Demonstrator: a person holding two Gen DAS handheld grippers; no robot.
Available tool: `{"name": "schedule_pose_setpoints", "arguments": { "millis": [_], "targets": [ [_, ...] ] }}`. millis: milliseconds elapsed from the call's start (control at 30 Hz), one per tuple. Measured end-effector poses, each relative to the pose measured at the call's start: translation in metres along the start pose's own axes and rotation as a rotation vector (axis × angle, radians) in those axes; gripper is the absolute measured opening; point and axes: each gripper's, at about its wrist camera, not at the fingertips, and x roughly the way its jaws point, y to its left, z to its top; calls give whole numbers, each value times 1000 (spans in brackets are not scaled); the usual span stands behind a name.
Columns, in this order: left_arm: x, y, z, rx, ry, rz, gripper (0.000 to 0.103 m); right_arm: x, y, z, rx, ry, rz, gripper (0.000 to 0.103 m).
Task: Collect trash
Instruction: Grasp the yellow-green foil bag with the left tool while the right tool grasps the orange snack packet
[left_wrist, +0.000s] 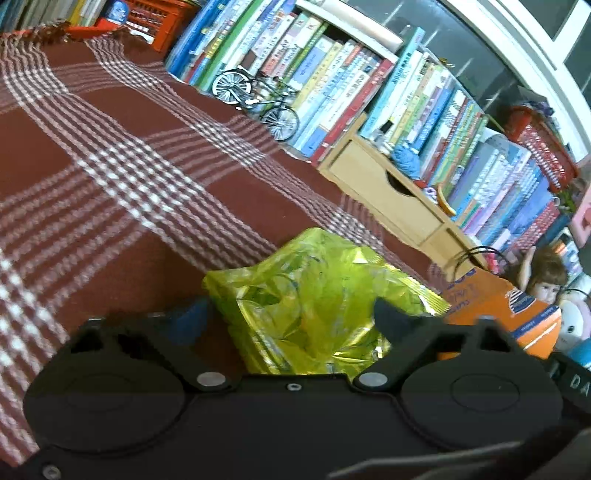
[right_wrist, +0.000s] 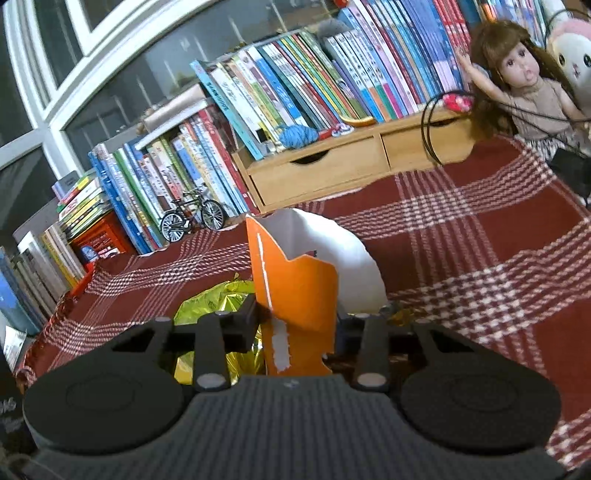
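1. Crinkly green foil, a snack wrapper (left_wrist: 314, 295), is lying on the plaid-clothed desk (left_wrist: 110, 166), framed between the spread fingers of the left tongs (left_wrist: 291, 314); contact cannot be told.
2. Torn orange carton (right_wrist: 295, 295) is being clamped upright by the right tongs (right_wrist: 297, 325), just beside the wrapper.
3. Both are being judged light; the foil slippery and crushable, best pinched at a crumpled fold; the carton stiff, best held by its wall.

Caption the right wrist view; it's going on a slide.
Right gripper shut on a torn orange carton, yellow-green wrapper beside it on the plaid tablecloth.
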Motion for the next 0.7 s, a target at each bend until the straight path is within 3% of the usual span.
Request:
{"name": "schedule_pose_setpoints", "arguments": {
  "millis": [33,67,100,200,500,700],
  "targets": [
    [4,1,-1,-12,18,-27,53,-3,-1,-1,-4,-2,4,44],
    [5,1,-1,-21,42,-35,34,-6,-2,-1,-10,-9,5,44],
    [6,2,-2,-30,62,-42,32,-10,-2,0,-19,-18,7,42],
    [1,-2,-2,6,46,-61,23,-21,1,5,-50,-45,20,18],
    [-59,-26,21,191,-167,-114,17,-53,16,24,-124,-149,53,4],
    [-107,-30,27,277,-275,-122,17,-82,25,31,-164,-210,73,3]
  ]
}}
